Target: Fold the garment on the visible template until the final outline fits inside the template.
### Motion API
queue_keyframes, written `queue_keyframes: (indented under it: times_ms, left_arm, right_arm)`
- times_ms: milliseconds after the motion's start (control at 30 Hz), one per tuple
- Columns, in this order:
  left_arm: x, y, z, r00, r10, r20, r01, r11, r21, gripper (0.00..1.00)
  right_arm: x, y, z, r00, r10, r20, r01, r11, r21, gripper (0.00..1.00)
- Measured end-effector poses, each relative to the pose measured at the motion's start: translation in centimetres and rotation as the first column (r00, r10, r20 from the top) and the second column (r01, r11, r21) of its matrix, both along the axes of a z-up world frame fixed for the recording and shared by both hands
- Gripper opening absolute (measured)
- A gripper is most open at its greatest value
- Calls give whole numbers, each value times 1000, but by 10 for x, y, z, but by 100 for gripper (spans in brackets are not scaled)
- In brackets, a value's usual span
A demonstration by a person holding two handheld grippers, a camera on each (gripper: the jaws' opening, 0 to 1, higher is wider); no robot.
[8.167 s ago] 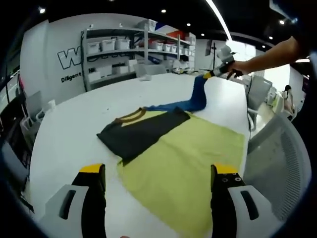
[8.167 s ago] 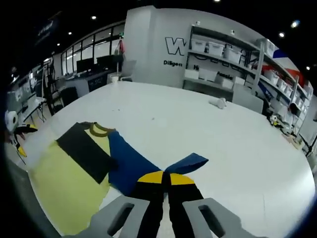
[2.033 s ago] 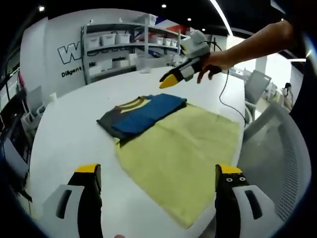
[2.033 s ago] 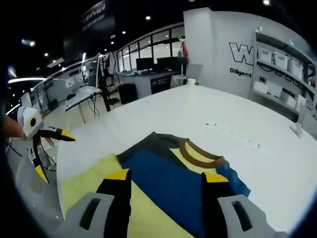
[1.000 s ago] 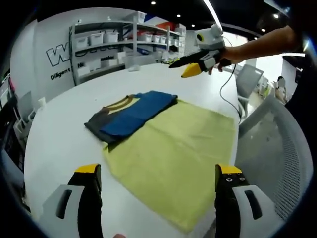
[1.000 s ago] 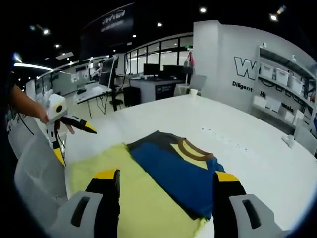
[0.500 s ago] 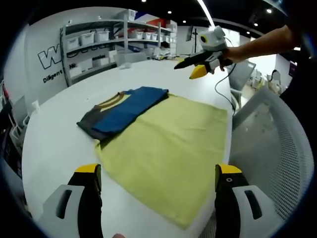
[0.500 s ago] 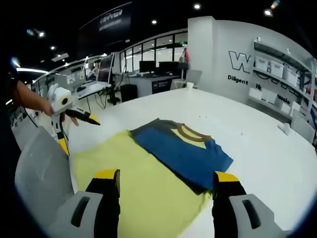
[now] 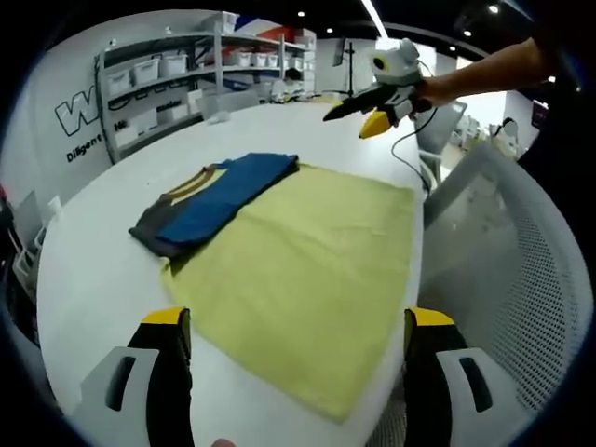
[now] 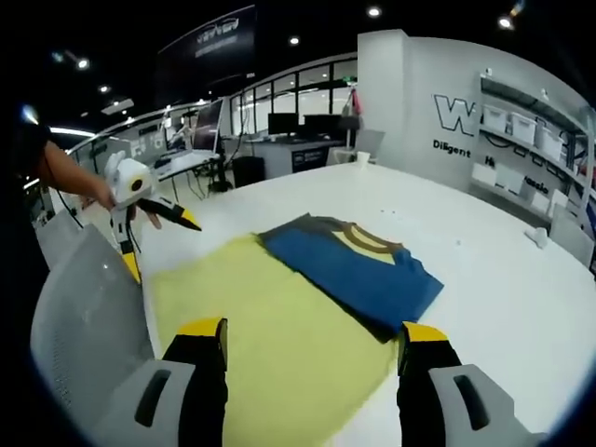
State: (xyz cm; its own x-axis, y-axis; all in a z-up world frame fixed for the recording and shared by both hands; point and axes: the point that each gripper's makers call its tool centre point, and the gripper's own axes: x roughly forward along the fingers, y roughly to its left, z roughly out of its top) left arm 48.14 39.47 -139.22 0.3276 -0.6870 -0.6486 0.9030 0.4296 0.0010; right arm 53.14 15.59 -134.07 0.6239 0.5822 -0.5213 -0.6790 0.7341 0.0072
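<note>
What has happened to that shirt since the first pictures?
The right gripper let go of the blue sleeve, which now lies folded across the garment, then drew back, open. The left gripper stayed open, off the cloth. The yellow template has not moved.

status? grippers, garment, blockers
Left gripper and right gripper open, empty, above table. Garment folded, overlapping the yellow template's far end, partly on bare table. No blockers.

Bare table point(image 9: 102, 279) around garment point(image 9: 209, 196), chair point(image 9: 494, 270) beside edge
</note>
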Motion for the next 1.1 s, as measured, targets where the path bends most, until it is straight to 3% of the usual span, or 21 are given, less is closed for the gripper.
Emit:
queue_keyframes:
  times_ms: [500, 600, 700, 867, 1000, 1100]
  left_arm:
    - [-20, -1, -12, 997, -56, -43, 57, 998, 28, 88]
    - [-24, 2, -16, 995, -61, -73, 64, 997, 35, 84]
    - [-28, 3, -19, 993, -78, -86, 81, 996, 39, 79]
    - [-33, 5, -26, 990, -115, -86, 121, 990, 71, 74]
    - [-39, 8, -33, 982, -164, -93, 174, 977, 120, 69]
    - [-44, 9, -37, 976, -197, -99, 210, 966, 151, 64]
  right_arm:
    - [-52, -1, -27, 989, 138, -54, -142, 985, -98, 63]
    - [-62, -2, -31, 984, 161, -81, -169, 981, -98, 60]
    - [-70, -8, -40, 975, 207, -78, -218, 961, -173, 61]
    - [-83, -12, -52, 967, 223, -122, -243, 953, -182, 59]
    - [-97, -12, -63, 946, 272, -178, -306, 929, -208, 52]
    - [-104, -15, -72, 924, 342, -171, -380, 875, -302, 53]
